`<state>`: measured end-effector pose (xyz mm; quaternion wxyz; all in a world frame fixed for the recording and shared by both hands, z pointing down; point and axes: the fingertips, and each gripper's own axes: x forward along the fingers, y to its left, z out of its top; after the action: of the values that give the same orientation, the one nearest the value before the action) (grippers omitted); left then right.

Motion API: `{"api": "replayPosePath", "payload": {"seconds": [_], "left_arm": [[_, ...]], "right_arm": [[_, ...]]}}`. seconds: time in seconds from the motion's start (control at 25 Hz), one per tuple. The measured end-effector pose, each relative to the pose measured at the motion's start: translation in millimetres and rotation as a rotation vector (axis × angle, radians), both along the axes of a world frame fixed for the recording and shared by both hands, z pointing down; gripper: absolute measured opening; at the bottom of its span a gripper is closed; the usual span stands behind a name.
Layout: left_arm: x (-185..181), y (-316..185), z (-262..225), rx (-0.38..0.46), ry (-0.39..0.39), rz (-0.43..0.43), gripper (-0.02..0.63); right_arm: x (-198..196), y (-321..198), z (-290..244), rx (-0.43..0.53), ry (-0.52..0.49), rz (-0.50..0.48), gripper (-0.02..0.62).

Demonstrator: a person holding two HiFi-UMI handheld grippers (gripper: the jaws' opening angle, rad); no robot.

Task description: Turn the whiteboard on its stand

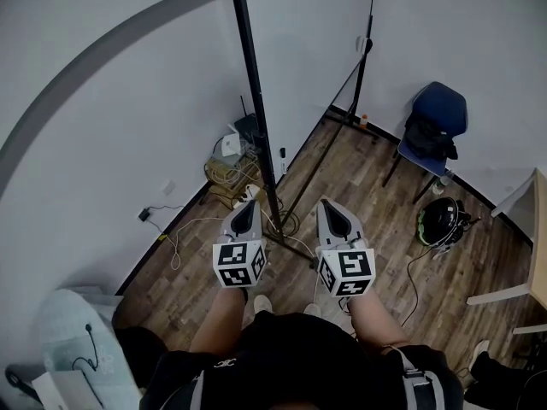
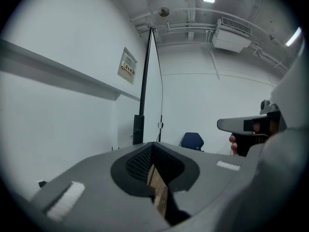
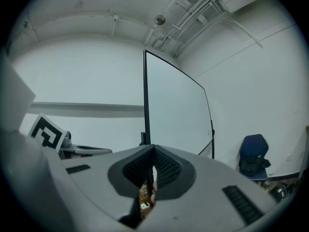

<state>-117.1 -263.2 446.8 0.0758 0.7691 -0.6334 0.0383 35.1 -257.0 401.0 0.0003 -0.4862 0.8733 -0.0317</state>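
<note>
Whiteboard (image 3: 176, 110) (upright), ahead of right hand-held gripper (image 3: 153, 149)

The whiteboard (image 1: 301, 58) stands on the floor (image 1: 359, 186) at twelve o'clock from the two grippers, with its near post just ahead of the gap between them. The left gripper (image 1: 249, 203) is at ten o'clock from the stand's foot (image 1: 295, 248), the right gripper (image 1: 326, 203) at two o'clock. A cable heap (image 1: 231, 173) lies at eleven o'clock against the wall (image 1: 102, 143). A chair (image 1: 434, 126) stands at two o'clock beyond the far post. A helmet (image 1: 440, 220) lies on the floor at three o'clock.
</note>
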Motion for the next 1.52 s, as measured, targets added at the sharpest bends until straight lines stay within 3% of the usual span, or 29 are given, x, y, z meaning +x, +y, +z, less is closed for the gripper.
{"api": "replayPosePath", "payload": {"seconds": [0.32,0.52,0.76,0.96,1.28,1.52], "left_arm": [[-13,-37,7,0.009,-0.033,0.049,0.008],[-13,-74,19,0.015,0.042,0.135,0.195],[-18,-116,37,0.003,-0.064,0.121,0.198],[-19,-144,46,-0.014,-0.026,0.13,0.198],[-6,-172,63,-0.028,-0.093,0.165,0.198],[-4,-180,67,-0.04,-0.071,0.124,0.19]], "right_arm": [[-5,-22,9,-0.03,-0.023,0.07,-0.008],[-9,-29,4,-0.007,-0.007,0.097,-0.008],[11,-33,4,-0.01,-0.002,0.176,-0.008],[26,-33,6,-0.007,0.011,0.24,-0.008],[46,-28,12,-0.025,0.04,0.314,-0.008],[53,-26,17,-0.051,0.051,0.332,-0.008]]}}
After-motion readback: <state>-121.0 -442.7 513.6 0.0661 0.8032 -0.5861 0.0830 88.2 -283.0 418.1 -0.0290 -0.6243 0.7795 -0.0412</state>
